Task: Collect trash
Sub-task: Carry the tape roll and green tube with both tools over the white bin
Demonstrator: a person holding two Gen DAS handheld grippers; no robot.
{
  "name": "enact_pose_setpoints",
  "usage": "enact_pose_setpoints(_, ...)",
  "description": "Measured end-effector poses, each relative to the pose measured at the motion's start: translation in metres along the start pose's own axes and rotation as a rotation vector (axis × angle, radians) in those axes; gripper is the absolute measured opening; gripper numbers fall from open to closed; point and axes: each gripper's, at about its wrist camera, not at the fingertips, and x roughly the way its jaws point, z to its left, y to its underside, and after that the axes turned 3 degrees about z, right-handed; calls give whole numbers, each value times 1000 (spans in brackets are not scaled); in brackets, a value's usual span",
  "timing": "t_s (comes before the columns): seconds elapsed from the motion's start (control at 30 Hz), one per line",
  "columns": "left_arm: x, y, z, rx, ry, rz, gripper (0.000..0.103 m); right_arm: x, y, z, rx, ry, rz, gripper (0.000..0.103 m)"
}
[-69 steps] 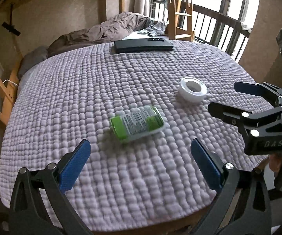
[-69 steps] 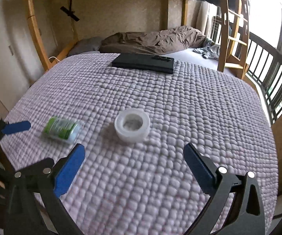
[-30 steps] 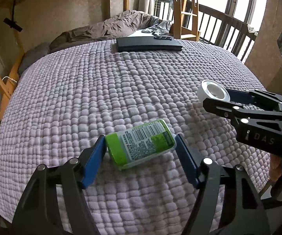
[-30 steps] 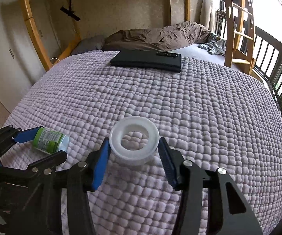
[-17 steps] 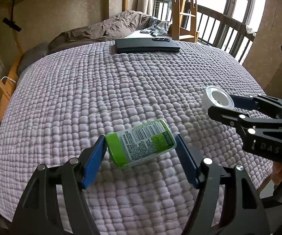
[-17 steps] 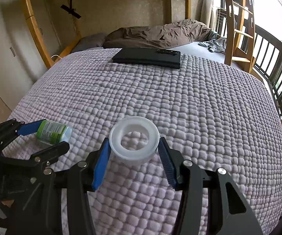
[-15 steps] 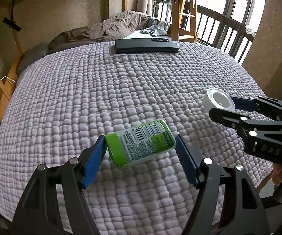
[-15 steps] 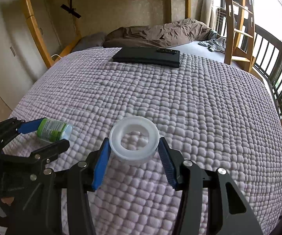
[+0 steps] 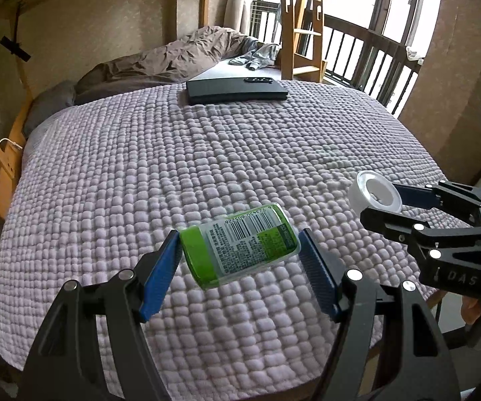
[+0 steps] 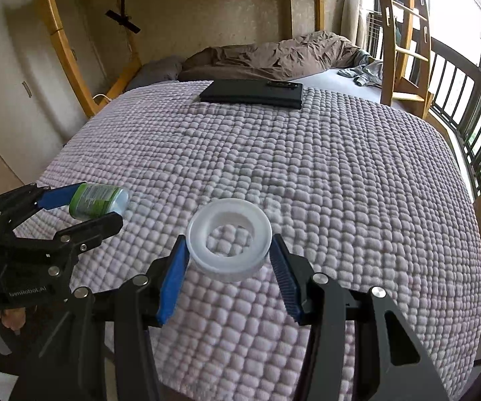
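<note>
A green plastic bottle point(image 9: 240, 244) with a barcode label lies sideways between the blue pads of my left gripper point(image 9: 238, 260), which is shut on it and holds it above the lilac quilt point(image 9: 173, 167). A white tape ring point(image 10: 228, 244) is clamped by its sides in my right gripper point(image 10: 228, 267), also lifted off the quilt. In the left wrist view the right gripper point(image 9: 384, 202) with the white ring point(image 9: 374, 197) shows at the right. In the right wrist view the left gripper point(image 10: 83, 205) with the bottle point(image 10: 98, 200) shows at the left.
A flat black case point(image 9: 237, 92) with a small dark device on it lies at the quilt's far edge. Behind it is a bed with a brown duvet point(image 9: 160, 61). A wooden ladder point(image 9: 302, 23) and a dark railing point(image 9: 374, 56) stand at the back right.
Both grippers have drawn back and risen a little from the quilt, each carrying its object. The white ring has shifted right and lower in the left wrist view.
</note>
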Motion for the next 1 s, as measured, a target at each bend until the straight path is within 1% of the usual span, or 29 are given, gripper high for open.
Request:
enact_pose_setpoints(0.47, -31, 25, -6, 49, 29, 8, 72, -28, 28, 6, 3, -39, 3, 49)
enact_pose_setpoints(0.63, -41, 39, -8, 69, 42, 19, 72, -40, 41, 8, -2, -74, 4, 49)
enact_pose_setpoints(0.77, -47, 50, -10, 80, 48, 33, 72, -47, 50, 9, -1, -86, 8, 49)
enact_pose_setpoints(1.0, -56, 62, -15, 96, 75, 44, 72, -63, 70, 13, -18, -123, 19, 49)
